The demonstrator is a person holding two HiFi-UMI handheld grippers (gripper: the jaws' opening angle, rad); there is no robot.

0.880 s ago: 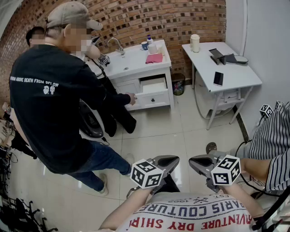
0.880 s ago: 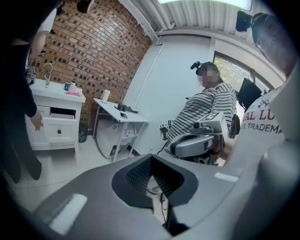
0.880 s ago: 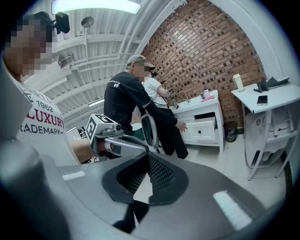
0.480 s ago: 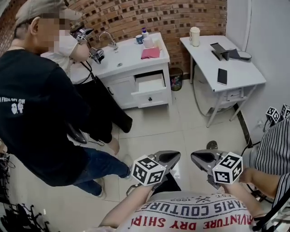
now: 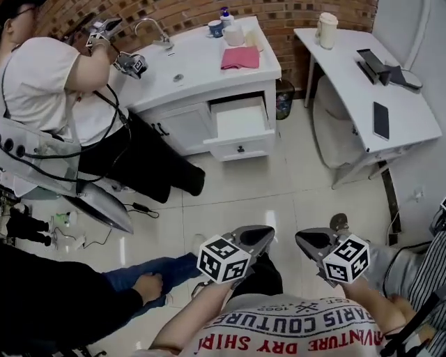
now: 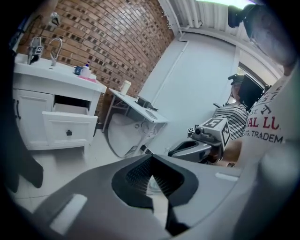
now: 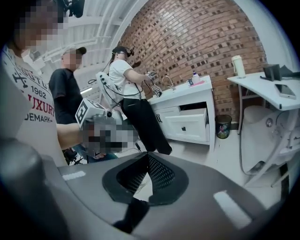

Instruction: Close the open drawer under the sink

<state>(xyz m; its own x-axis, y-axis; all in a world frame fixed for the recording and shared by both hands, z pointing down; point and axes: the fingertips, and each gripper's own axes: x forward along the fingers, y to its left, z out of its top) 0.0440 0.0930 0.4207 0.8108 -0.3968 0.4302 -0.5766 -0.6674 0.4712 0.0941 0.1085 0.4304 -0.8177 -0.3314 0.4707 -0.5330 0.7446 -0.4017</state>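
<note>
The drawer (image 5: pixel 239 120) stood pulled out of the sink cabinet (image 5: pixel 182 129), well across the floor from me. My left gripper (image 5: pixel 259 240) and right gripper (image 5: pixel 310 244) hung clenched, empty. The risk as I judged it: walking in, I could have clipped the person (image 5: pixel 49 90) at the sink.

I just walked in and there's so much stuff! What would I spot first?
Probably the open drawer sticking out of the white sink cabinet by the brick wall, far across the floor. Nearby, at the bottom, the left gripper and right gripper are shut and empty, side by side.
</note>
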